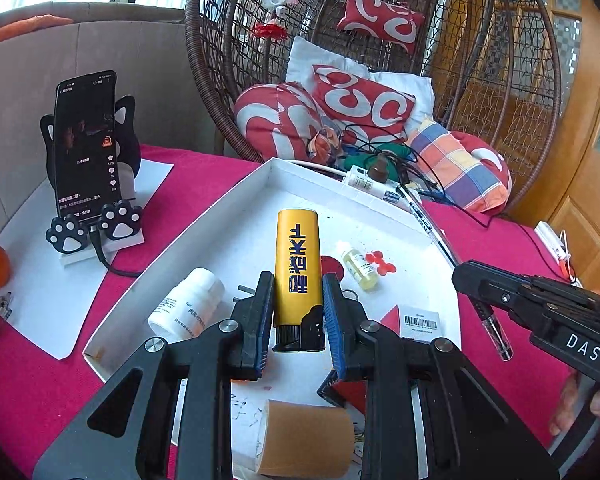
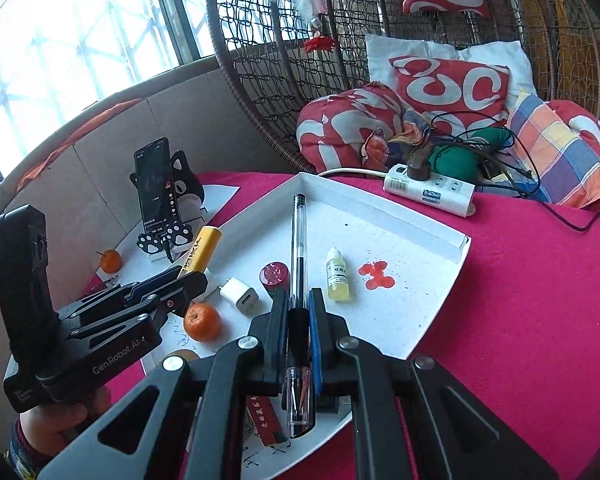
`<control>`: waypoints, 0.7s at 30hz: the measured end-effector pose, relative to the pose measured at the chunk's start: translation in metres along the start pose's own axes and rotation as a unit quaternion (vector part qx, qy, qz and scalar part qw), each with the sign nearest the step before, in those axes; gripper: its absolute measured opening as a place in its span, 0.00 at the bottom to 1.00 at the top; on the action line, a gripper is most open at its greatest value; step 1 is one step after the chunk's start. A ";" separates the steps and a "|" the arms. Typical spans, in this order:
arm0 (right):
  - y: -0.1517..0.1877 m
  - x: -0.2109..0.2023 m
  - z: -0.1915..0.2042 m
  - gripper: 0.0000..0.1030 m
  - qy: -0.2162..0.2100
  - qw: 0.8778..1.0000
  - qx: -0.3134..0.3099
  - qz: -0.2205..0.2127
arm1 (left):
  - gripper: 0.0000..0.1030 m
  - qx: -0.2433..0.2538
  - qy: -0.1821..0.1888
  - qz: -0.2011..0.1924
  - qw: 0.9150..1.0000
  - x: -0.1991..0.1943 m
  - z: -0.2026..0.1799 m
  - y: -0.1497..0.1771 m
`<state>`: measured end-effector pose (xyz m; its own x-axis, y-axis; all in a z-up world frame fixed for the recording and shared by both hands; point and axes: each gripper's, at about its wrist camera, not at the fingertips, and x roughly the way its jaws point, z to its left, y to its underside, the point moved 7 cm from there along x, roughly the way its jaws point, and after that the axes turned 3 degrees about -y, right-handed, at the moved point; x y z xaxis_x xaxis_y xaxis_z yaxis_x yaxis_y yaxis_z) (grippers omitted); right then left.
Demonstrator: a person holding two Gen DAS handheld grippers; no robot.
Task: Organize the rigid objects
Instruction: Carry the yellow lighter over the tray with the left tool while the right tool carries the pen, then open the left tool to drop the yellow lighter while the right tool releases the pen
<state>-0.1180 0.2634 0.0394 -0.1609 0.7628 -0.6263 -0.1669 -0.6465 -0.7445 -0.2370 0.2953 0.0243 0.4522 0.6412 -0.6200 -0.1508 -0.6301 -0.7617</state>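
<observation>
Left-wrist view: our left gripper (image 1: 296, 300) clamps the yellow lighter (image 1: 298, 264), long axis pointing ahead over the white tray (image 1: 228, 216); our right gripper (image 2: 299, 312) jaws pinch the pen (image 2: 299, 240) lengthwise above it.

Right tool (image 2: 298, 312) clamps pen (image 2: 299, 240) (over white tray (image 2: 420, 240)).

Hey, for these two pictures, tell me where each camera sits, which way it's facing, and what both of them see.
Left wrist: sits on the left gripper, looking forward and down along its fingers, shut on a yellow lighter over the white tray; the right gripper and fingertips of a hand show at right.
Right wrist: sits on the right gripper, shut on a clear pen; the left gripper and its hand show at left.
Shared: tray, lighter, pen, small dropper bottle, phone on its stand, hanging chair cushions.
</observation>
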 end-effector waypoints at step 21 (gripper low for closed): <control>0.005 0.028 0.003 0.09 0.012 1.000 0.019 0.012 | 0.67 0.015 -0.018 -0.003 1.000 0.009 0.001 -0.004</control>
<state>-0.1263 0.2815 0.0191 -0.1429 0.7471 -0.6492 -0.1994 -0.6642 -0.7205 -0.2335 0.3038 0.0218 0.4222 0.6606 -0.6208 -0.1744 -0.6129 -0.7707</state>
